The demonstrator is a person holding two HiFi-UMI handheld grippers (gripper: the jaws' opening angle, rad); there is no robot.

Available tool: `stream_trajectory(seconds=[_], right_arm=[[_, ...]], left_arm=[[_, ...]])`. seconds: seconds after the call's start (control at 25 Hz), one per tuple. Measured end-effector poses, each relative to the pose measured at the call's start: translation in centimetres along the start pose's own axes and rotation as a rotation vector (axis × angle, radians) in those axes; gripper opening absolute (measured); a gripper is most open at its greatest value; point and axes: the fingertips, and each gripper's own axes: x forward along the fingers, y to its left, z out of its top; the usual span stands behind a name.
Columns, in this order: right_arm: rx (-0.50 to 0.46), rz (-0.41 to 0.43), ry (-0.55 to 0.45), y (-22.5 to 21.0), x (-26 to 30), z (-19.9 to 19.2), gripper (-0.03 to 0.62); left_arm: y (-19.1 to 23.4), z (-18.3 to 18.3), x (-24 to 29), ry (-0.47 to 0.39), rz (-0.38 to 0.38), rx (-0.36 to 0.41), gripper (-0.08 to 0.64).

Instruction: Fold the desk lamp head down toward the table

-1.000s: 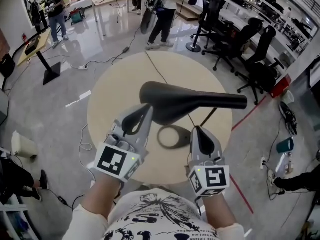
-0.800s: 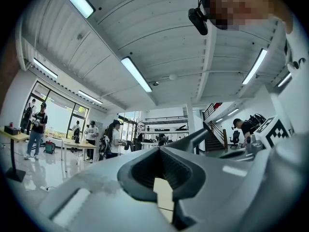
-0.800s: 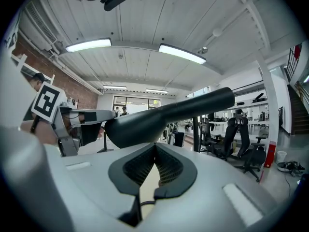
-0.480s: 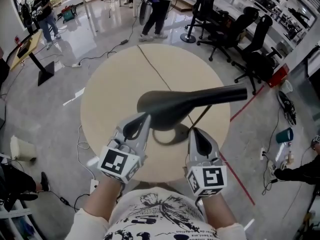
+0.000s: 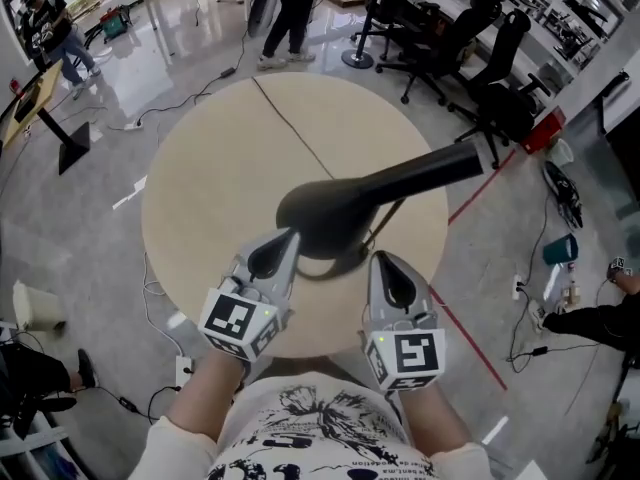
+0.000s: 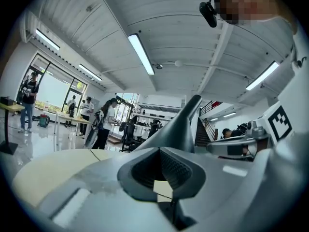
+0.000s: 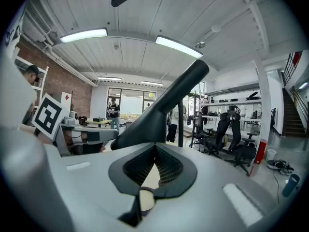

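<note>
A black desk lamp stands on the round beige table (image 5: 210, 168). Its long head (image 5: 375, 196) slants from lower left to upper right above its round base (image 5: 335, 264). The thin arm (image 5: 385, 223) is partly hidden under the head. My left gripper (image 5: 284, 243) is shut and empty, its tip just under the head's wide end. My right gripper (image 5: 380, 263) is also shut and empty, close beneath the head beside the base. In the left gripper view the lamp head (image 6: 181, 122) rises right beyond the left gripper (image 6: 161, 153). In the right gripper view the lamp head (image 7: 164, 105) looms over the right gripper (image 7: 154, 151).
A thin cable (image 5: 290, 128) runs across the table toward the far edge. Black office chairs (image 5: 470, 38) stand beyond the table at the right. People (image 5: 290, 8) stand at the far side of the room. Cables (image 5: 160, 288) and a red line (image 5: 470, 343) lie on the floor.
The lamp head has turned from lying level across the picture to slanting up to the right. Both grippers stay shut, close beneath its wide end.
</note>
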Motion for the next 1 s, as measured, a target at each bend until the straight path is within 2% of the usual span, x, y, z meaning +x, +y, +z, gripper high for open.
stream_trajectory(seconds=[0.16, 0.4, 0.68, 0.76, 1.0], right_arm=[[0.017, -0.012, 0.015, 0.2, -0.2, -0.3, 0.008], [0.024, -0.024, 0.034, 0.0, -0.6, -0.7, 0.009], [0.026, -0.016, 0.045, 0.7, -0.7, -1.3, 0.009], [0.025, -0.015, 0.048, 0.9, -0.8, -1.2, 0.009], [-0.012, -0.032, 0.023, 1.8, -1.2, -0.7, 0.008]], left_arm=[[-0.6, -1.3, 0.9, 0.019, -0.039, -0.003, 0.006], [-0.3, -1.2, 0.7, 0.004, -0.038, -0.03, 0.003], [-0.3, -1.3, 0.9, 0.059, -0.03, 0.039, 0.005], [-0.6, -0.3, 0.5, 0.043, -0.026, 0.055, 0.005], [-2.2, 3.5, -2.7, -0.075, -0.004, 0.079, 0.005]])
